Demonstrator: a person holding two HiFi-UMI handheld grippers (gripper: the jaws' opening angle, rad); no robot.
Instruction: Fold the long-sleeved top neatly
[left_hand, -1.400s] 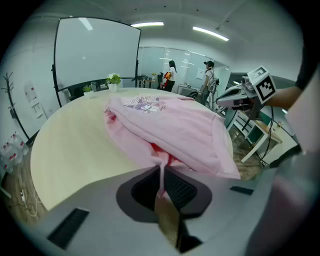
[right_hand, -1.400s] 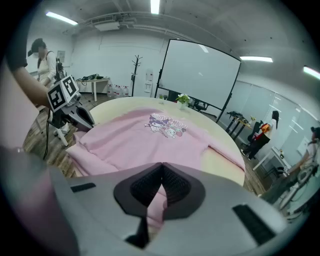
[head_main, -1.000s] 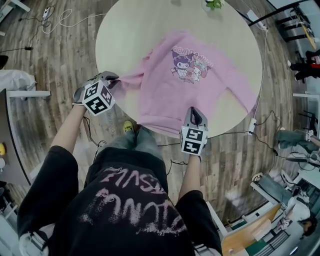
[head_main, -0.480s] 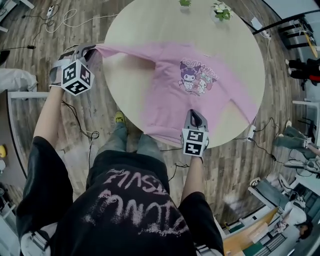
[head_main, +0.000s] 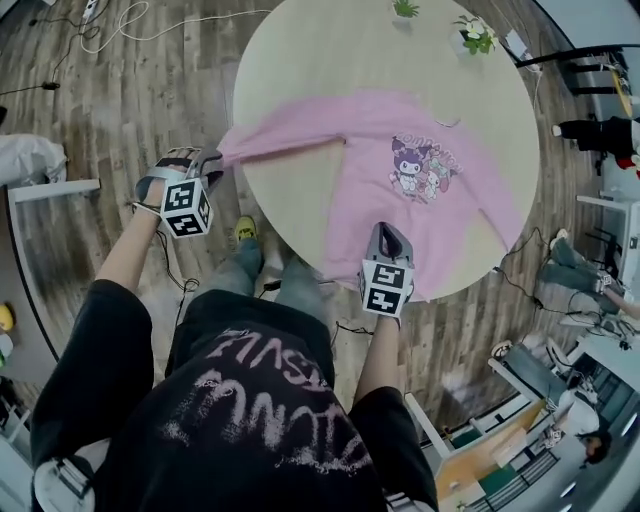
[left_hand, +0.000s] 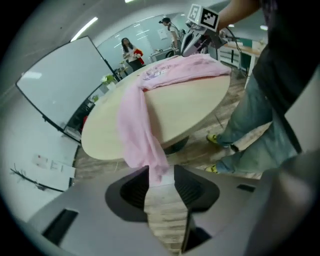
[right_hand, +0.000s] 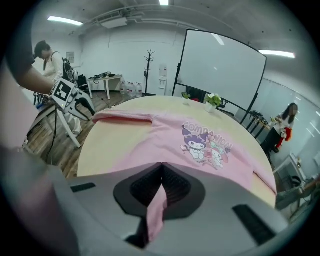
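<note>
The pink long-sleeved top (head_main: 420, 190), cartoon print facing up, lies spread on the round beige table (head_main: 330, 50). Its left sleeve (head_main: 280, 135) stretches to the table's left edge and droops over it. My left gripper (head_main: 205, 160) hangs just off that edge; its jaws have just been opening. In the left gripper view the cuff (left_hand: 159, 170) dangles loosely between the parted jaws of the left gripper (left_hand: 161, 172). My right gripper (head_main: 388, 232) is at the near hem, shut on a fold of pink fabric (right_hand: 156, 210) pinched in the right gripper (right_hand: 161, 167).
Two small potted plants (head_main: 405, 10) (head_main: 475, 35) stand at the table's far side. The person's legs and a yellow shoe (head_main: 245, 230) are between the grippers, below the table edge. Cables (head_main: 130, 20) trail on the wood floor. A whiteboard (right_hand: 220, 65) stands beyond the table.
The left gripper came back down and inward from the far left, and its jaws parted, leaving the sleeve drooping over the table edge. The right gripper kept its hold on the hem.
</note>
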